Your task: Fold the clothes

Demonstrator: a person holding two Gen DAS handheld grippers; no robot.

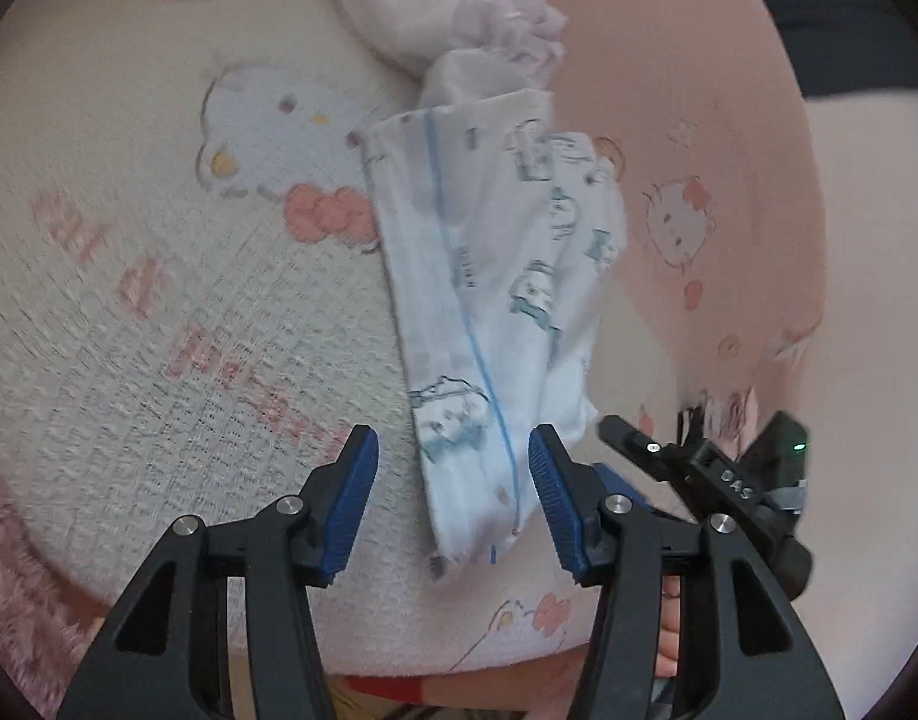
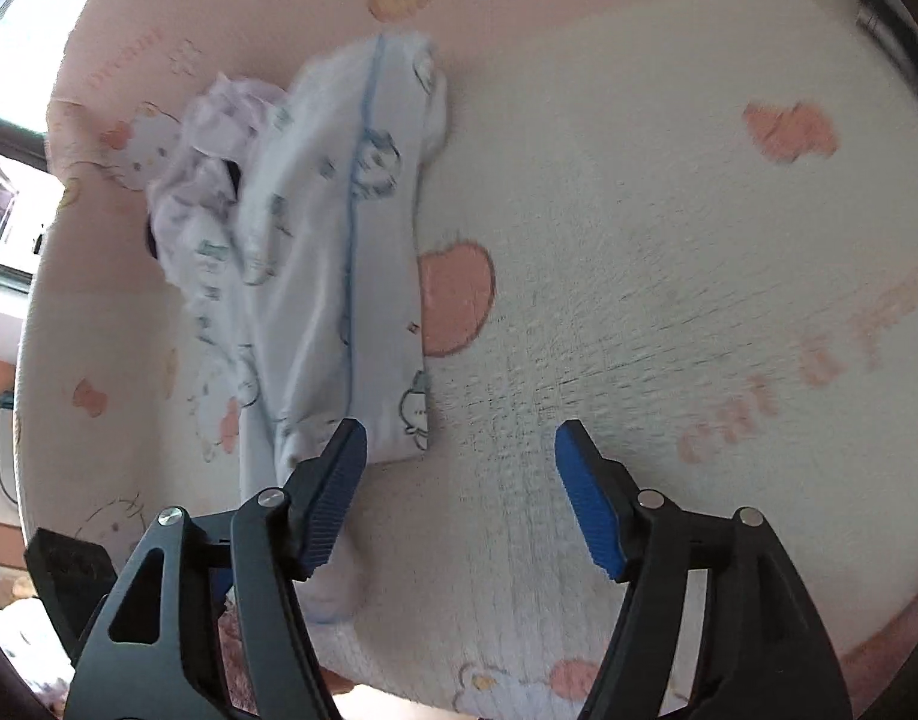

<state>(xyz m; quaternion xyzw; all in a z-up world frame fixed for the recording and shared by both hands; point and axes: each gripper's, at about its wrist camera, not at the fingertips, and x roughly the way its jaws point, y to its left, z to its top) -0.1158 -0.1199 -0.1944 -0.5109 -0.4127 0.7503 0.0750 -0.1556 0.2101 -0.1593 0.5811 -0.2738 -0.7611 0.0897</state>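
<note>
Here, on the left side of the bed, a white waffle-weave blanket (image 1: 159,360) with pink lettering and a cartoon cat print covers the surface. The left gripper (image 1: 453,480) hangs over it with its blue pads (image 1: 354,504) spread apart; the near end of the folded garment (image 1: 489,312) lies on the blanket between them, and neither pad presses on it. That garment is a long white strip with a blue stripe and small printed figures, stretching away toward a crumpled pale lilac piece (image 1: 507,18) at its far end. Further right comes the right gripper (image 2: 459,480), its jaws likewise released over bare blanket, the left pad (image 2: 333,498) overlapping the garment's edge in the view, though contact cannot be judged. Beyond lies a pink sheet (image 1: 699,120) with cat faces.
</note>
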